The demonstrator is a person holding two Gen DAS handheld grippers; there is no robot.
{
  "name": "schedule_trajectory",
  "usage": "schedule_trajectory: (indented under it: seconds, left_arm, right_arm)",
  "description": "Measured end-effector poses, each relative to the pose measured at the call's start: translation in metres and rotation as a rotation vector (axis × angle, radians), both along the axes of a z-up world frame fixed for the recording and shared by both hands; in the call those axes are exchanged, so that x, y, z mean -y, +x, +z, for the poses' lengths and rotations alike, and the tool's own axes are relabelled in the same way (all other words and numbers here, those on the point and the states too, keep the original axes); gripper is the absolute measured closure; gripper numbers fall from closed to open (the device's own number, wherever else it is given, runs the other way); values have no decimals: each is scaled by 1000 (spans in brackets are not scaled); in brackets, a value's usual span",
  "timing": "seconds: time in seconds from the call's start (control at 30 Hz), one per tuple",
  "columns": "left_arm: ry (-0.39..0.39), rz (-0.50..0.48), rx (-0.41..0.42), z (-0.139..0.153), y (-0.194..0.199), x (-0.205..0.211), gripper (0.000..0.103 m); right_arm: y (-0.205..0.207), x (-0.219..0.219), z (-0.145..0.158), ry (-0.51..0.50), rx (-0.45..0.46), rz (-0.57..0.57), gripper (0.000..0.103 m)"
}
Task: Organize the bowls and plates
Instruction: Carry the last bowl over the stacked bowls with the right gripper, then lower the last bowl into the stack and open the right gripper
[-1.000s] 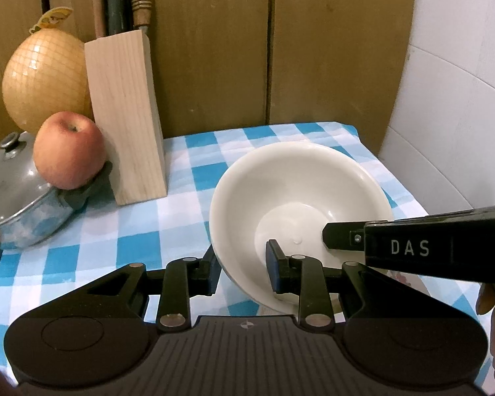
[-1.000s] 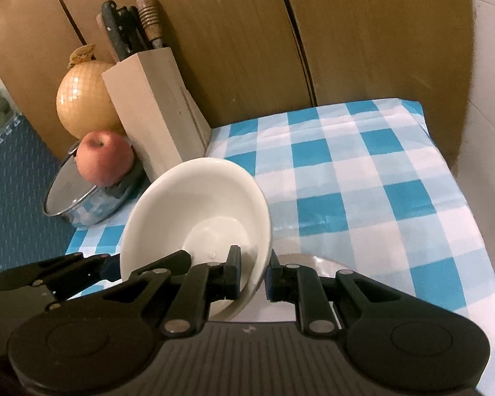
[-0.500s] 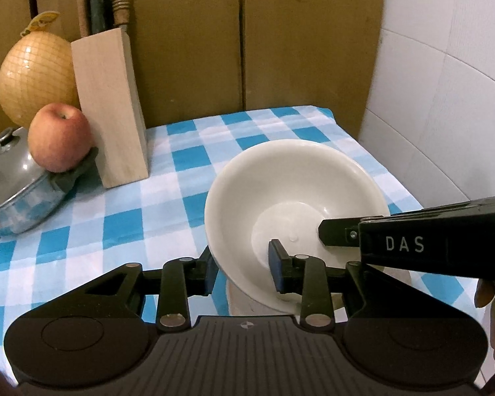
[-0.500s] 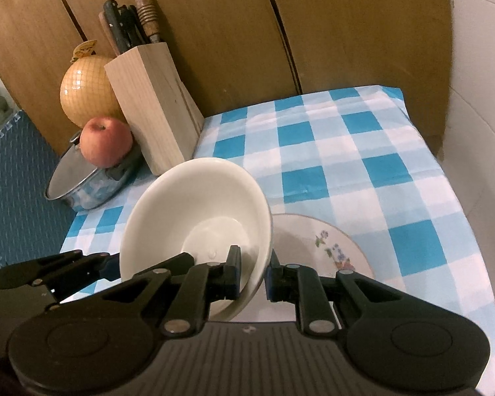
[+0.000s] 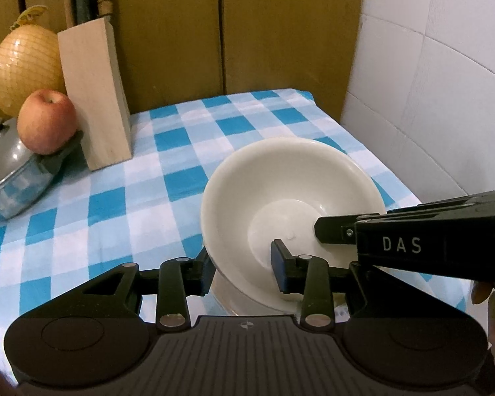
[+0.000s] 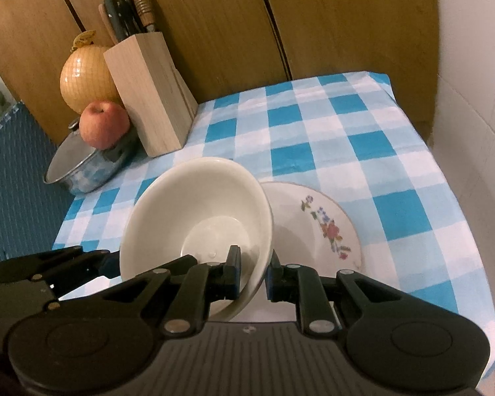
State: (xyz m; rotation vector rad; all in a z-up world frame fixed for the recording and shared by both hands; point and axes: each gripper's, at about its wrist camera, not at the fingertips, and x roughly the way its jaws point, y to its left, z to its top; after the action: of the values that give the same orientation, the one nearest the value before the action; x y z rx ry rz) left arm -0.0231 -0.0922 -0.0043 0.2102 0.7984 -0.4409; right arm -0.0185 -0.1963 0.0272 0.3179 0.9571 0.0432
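Over the counter's near right part, cream bowl (image 6: 198, 217) carried across onto the floral plate (image 6: 316, 221).
Left gripper (image 5: 242, 269) lately eased wider, astride the rim, pads apart from it; right gripper (image 6: 252, 272) pinching the opposite rim nearly shut.

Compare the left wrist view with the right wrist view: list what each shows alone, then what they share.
Left wrist only: white tiled wall; the right claw's "DAS" lettering.

Right wrist only: flower-patterned white plate; blue textured mat.

Both: cream ceramic bowl, blue-and-white checked tablecloth, wooden knife block, red apple, netted yellow pomelo, lidded steel pot.
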Motion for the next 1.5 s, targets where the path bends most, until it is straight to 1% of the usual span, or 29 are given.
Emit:
schedule_trajectory:
  seconds: [0.17, 0.3, 0.4, 0.43, 0.53, 0.6, 0.7, 0.77, 0.8, 0.83, 0.93, 0.97, 1.03, 1.1, 1.2, 1.3, 1.37, 1.43, 1.5]
  left_arm:
    - [2, -18, -42, -6, -1, 1, 59]
    - [-13, -17, -97, -11, 6, 0, 58]
    - [-16, -16, -121, -15, 9, -1, 58]
    - [-11, -14, -122, -16, 10, 0, 58]
    - [5, -4, -127, -19, 13, 0, 57]
    - [5, 0, -119, -18, 14, 0, 57]
    - [8, 0, -80, -13, 11, 0, 54]
    - [9, -1, -59, -10, 10, 0, 49]
    - [8, 3, -54, -9, 10, 0, 48]
    - [3, 9, -50, -7, 10, -2, 44]
    - [-30, 21, -36, 1, 9, -10, 39]
    - [-40, 27, -27, 5, 8, -12, 35]
    - [-57, 46, 1, 13, 7, -17, 29]
    - [-62, 74, 33, 18, 6, -20, 28]
    - [-53, 122, 60, 21, 8, -24, 26]
    - [-56, 154, 46, 19, 11, -29, 25]
    - [-54, 163, 44, 17, 10, -30, 22]
    - [-43, 170, 45, 15, 7, -30, 18]
    - [-36, 170, 42, 13, 5, -30, 18]
  right_arm:
    - [0, 0, -5, -15, -26, -4, 89]
    - [2, -1, -8, -24, -58, -4, 88]
    - [6, 3, -13, 20, -86, -7, 81]
    - [7, 2, -14, 17, -85, -4, 81]
    - [7, 1, -11, -32, -70, -15, 80]
    - [5, 4, -7, -39, -49, -29, 79]
    - [1, 7, -1, -101, -7, -64, 78]
    - [0, 9, 2, -124, 14, -77, 78]
    - [-2, 10, 5, -120, 24, -79, 78]
    - [-3, 11, 7, -115, 34, -78, 78]
    - [-9, 9, 16, -114, 85, -71, 77]
    - [-12, 7, 20, -121, 107, -68, 77]
    - [-15, 2, 25, -144, 141, -62, 75]
    - [-19, -3, 28, -176, 166, -63, 74]
    - [-23, -8, 27, -210, 181, -67, 72]
    - [-25, -8, 26, -187, 176, -69, 70]
    - [-27, -11, 24, -179, 175, -66, 69]
    - [-28, -15, 23, -194, 175, -56, 65]
    - [-30, -19, 22, -209, 175, -51, 64]
